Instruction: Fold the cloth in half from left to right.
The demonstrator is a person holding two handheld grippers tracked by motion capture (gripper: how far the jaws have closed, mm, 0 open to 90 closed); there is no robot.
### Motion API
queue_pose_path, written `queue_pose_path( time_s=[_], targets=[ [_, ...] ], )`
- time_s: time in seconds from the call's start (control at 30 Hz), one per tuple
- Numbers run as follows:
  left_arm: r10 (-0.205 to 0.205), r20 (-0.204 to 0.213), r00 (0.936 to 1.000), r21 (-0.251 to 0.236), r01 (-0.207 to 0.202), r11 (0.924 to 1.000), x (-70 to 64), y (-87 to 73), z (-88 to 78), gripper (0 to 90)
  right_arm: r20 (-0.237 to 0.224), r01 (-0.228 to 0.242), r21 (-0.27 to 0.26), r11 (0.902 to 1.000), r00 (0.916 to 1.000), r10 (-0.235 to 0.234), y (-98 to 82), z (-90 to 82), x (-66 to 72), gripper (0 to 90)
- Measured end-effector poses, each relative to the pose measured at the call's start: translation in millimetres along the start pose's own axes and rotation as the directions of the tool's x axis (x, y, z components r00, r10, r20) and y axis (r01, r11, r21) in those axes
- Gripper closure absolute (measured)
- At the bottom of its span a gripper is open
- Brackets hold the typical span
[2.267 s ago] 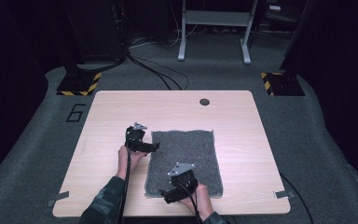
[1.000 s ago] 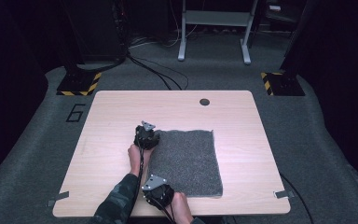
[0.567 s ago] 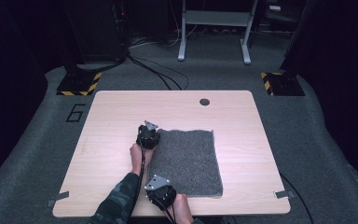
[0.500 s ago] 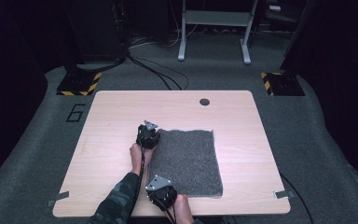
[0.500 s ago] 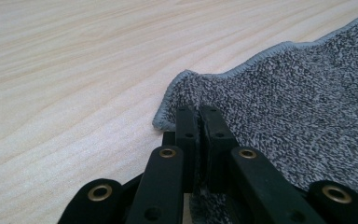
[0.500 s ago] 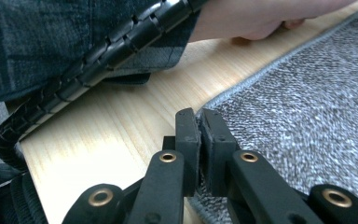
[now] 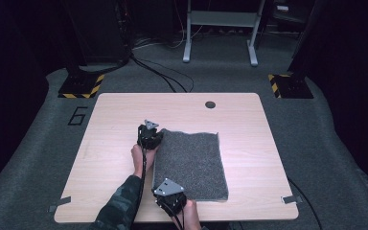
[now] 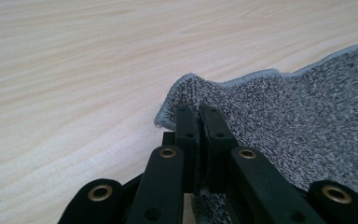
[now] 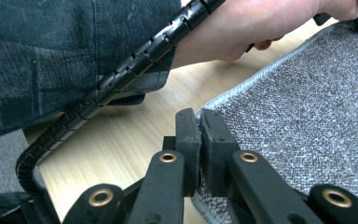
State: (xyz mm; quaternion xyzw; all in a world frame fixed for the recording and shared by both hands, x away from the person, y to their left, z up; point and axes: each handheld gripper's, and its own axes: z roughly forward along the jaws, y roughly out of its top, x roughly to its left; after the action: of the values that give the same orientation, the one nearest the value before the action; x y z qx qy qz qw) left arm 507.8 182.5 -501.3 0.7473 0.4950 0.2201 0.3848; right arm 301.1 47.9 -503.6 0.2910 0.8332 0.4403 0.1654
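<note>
Number "6" (image 7: 78, 115) on floor, left of table (image 7: 249, 139).

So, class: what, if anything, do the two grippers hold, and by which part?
Both hold the grey cloth. The left gripper pinches its far left corner; the right gripper pinches its near left corner.

Grey towel (image 8: 307, 107): nubbly terry cloth, stitched hem. Table (image 7: 124, 115): pale wood-grain, smooth matt. Gripper links: matt black plastic, brass rivets.
</note>
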Motion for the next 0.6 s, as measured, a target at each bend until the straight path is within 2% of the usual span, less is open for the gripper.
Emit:
queue_pose_path(
  time_s=[0.13,0.27,0.37,0.43,0.5,0.6],
  targets=[
    [0.004,-0.001,1.0000,-0.013,-0.004,0.9999,1.5,6.4,-7.1,86.7,0.003,0.004,-0.015,0.9999,1.0000,-0.004,4.1,-1.0,2.3,86.8],
    [0.011,-0.022,0.9997,-0.026,-0.012,0.9996,7.5,11.7,-17.9,86.7,-0.003,0.000,-0.037,0.9993,1.0000,-0.001,11.2,-2.2,4.4,86.8],
    [0.019,-0.039,0.9991,-0.022,-0.019,0.9996,15.5,18.4,-28.3,86.7,-0.007,0.010,-0.069,0.9976,0.9999,-0.011,21.6,-1.6,8.1,86.8],
    [0.014,-0.055,0.9984,-0.040,-0.017,0.9991,20.3,24.9,-35.4,86.7,-0.009,0.013,-0.100,0.9949,0.9999,-0.014,29.3,-3.4,9.7,86.8],
    [0.025,-0.063,0.9977,-0.034,-0.027,0.9991,24.0,34.4,-43.0,86.7,-0.011,0.018,-0.124,0.9921,0.9997,-0.020,36.3,-6.2,10.7,86.7],
    [0.065,-0.073,0.9952,-0.022,-0.067,0.9975,22.0,43.0,-46.3,86.7,-0.002,0.018,-0.149,0.9887,0.9998,-0.018,43.1,-11.3,10.0,86.7]
  ],
)
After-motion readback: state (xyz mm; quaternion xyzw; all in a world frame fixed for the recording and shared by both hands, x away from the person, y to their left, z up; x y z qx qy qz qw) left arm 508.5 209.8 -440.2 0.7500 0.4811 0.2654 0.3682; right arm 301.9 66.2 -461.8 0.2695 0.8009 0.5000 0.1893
